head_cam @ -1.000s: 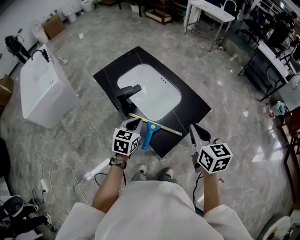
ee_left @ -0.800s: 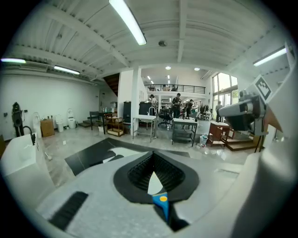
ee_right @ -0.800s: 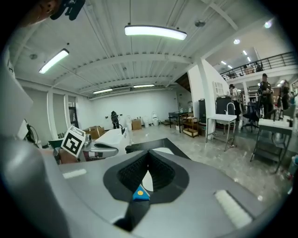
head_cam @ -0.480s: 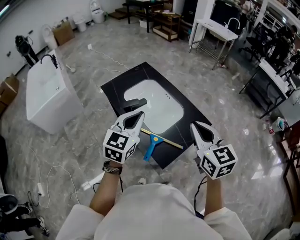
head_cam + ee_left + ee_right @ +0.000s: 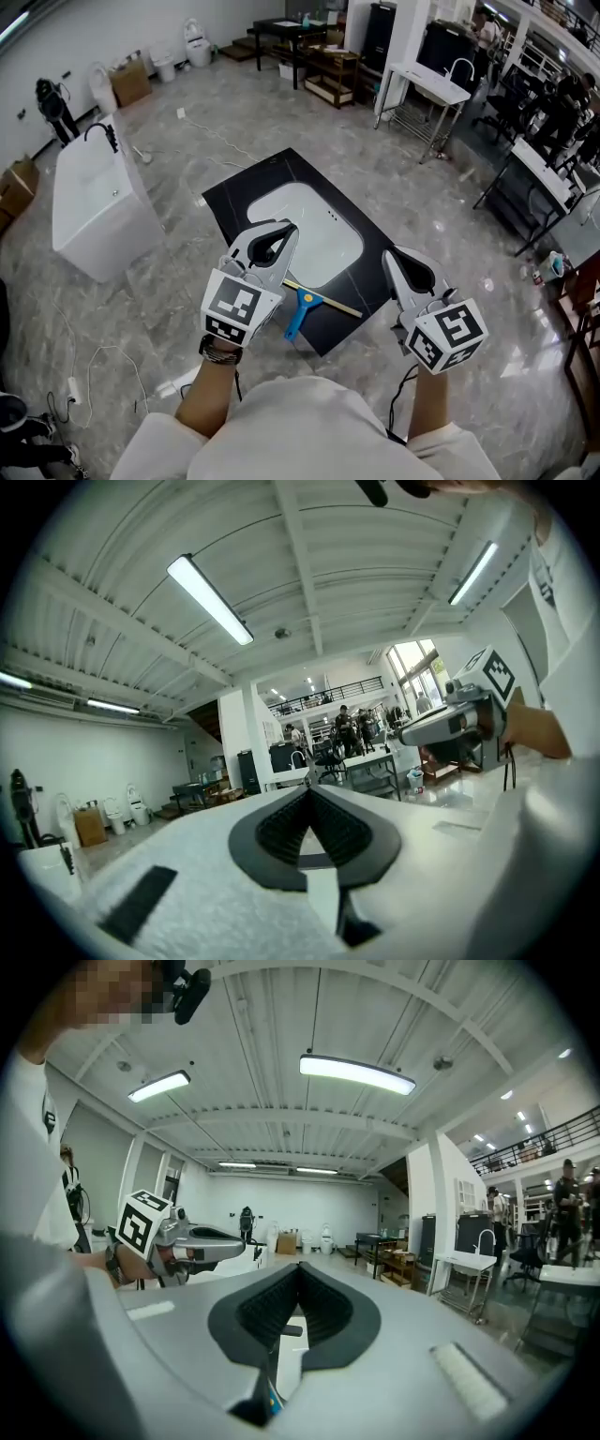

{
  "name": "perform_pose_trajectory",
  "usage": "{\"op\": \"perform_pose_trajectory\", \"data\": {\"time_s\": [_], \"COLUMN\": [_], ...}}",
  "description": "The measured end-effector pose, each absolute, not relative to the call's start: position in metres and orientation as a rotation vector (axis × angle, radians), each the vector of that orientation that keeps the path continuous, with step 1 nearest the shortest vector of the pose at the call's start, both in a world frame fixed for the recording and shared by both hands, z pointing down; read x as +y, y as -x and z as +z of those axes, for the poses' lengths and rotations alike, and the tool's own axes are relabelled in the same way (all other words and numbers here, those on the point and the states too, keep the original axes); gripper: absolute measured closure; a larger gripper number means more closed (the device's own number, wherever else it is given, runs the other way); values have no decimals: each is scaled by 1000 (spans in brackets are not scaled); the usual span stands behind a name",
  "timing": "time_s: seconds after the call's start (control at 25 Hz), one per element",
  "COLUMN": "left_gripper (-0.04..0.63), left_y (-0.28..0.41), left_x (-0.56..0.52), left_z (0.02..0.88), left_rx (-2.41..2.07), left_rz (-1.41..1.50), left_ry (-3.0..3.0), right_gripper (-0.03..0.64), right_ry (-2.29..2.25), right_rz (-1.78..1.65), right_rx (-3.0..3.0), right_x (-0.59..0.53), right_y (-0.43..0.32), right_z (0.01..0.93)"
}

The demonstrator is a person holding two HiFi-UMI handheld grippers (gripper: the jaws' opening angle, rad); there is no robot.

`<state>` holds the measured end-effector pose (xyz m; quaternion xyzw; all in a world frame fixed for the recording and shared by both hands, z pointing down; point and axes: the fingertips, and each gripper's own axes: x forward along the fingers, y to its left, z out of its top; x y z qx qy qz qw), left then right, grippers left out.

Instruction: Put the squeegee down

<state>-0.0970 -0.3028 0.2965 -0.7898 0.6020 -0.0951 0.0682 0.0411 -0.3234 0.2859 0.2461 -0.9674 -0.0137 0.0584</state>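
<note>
Left gripper [image 5: 285,229]: fingers [image 5: 277,832] pressed together, empty, touching nothing.
Right gripper [image 5: 388,255]: fingers [image 5: 258,1312] closed tip to tip, empty.
Squeegee [image 5: 302,306]: blue handle, pale blade. Lies flat on the black slab [image 5: 234,192] on the floor [image 5: 169,272], at the slab's near edge beside the white basin [image 5: 323,239], apart from both grippers.
Cube [image 5: 232,307]: black-and-white square markers.

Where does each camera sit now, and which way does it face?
Head view: on the person's head, steeply down at the squeegee on the sink countertop; forearms, left gripper, right gripper show.
Left gripper view: on the left gripper, level across the hall; own shut jaws.
Right gripper view: same on the right; shut jaws.
Shared: each gripper view shows the other gripper.
</note>
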Motion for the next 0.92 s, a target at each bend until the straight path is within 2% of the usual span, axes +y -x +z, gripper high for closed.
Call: {"op": "perform_pose_trajectory", "data": {"time_s": [0.92], "left_gripper": [589], "left_y": [99], "left_x": [-300], "left_z": [319], "left_rx": [1791], "left_rz": [-290], "left_ry": [2444], "right_gripper": [611], "right_ry": [-729], "right_rz": [-48], "right_rx": [-2862], "right_x": [-313], "right_y": [-30], "right_z": [311]}}
